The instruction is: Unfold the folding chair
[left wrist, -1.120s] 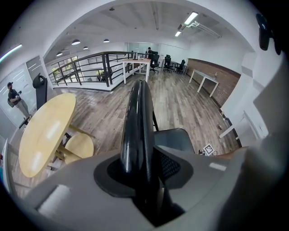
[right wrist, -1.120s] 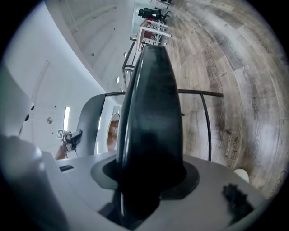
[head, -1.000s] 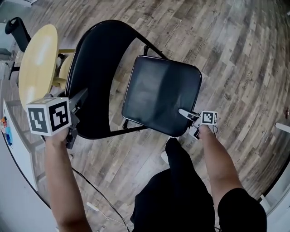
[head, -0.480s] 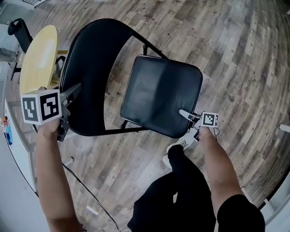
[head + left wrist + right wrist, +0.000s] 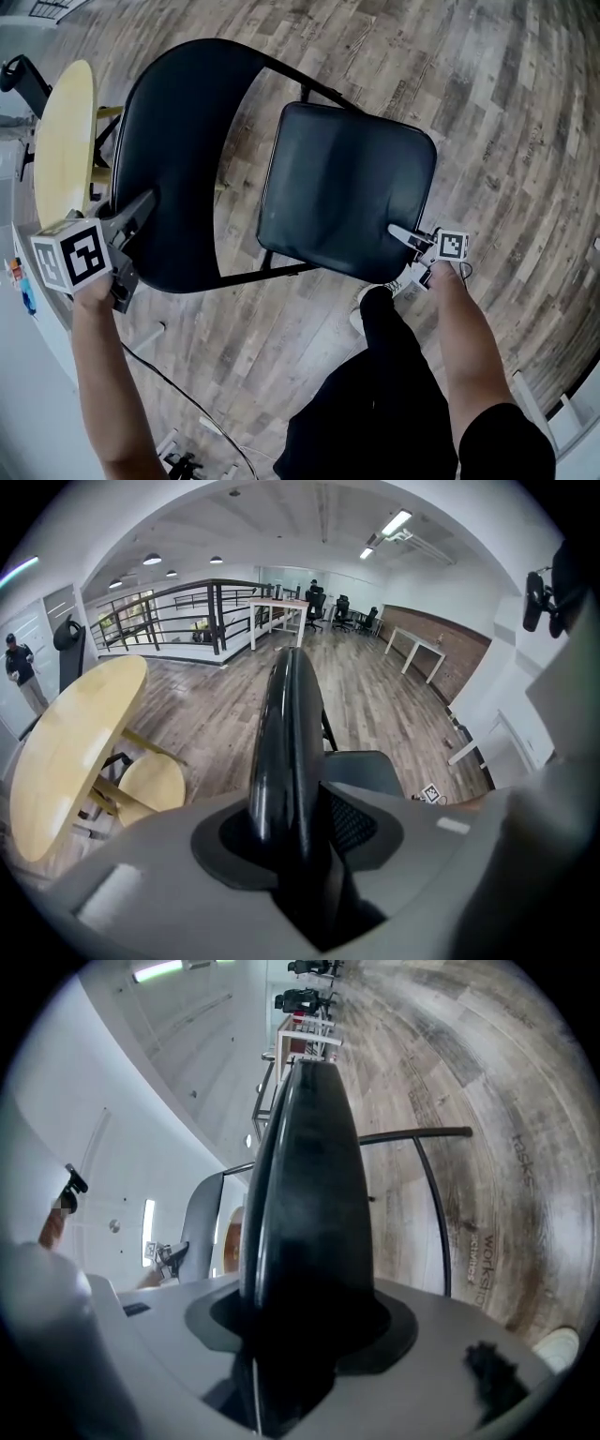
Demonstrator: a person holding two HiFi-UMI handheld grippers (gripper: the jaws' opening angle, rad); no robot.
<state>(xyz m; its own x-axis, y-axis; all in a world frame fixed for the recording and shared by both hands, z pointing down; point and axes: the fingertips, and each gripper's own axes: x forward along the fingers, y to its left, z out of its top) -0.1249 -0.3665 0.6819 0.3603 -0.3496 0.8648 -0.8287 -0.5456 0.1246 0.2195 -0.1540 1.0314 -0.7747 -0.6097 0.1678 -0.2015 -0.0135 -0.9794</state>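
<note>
Folding chair (image 5: 281, 112) is standing on the wood-plank floor (image 5: 497, 112) in the head view. Its black seat (image 5: 347, 183) is swinging clear of the curved backrest (image 5: 173, 159), and planks are showing in the gap between them. The left gripper (image 5: 129, 246) is clamping the backrest's outer left edge. The right gripper (image 5: 410, 251) is biting the seat's front corner, just above the person's dark trouser leg (image 5: 394, 394). A round yellow table (image 5: 64, 141) is sitting close behind the backrest.

In the left gripper view, the backrest (image 5: 289, 733) is running edge-on straight up between the jaws and filling their gap, the pads pressing on it. The jaws have just been opening a little around it. The seat (image 5: 367, 766) is showing beyond it at the right, with the table (image 5: 66, 752) and a yellow stool (image 5: 150, 785) at the left.

In the right gripper view, the seat (image 5: 309, 1176) is standing edge-on between the jaws, which are gripping its thick rim and have just been opening slightly. A thin frame tube (image 5: 433, 1194) is arching over the floor at the right.
</note>
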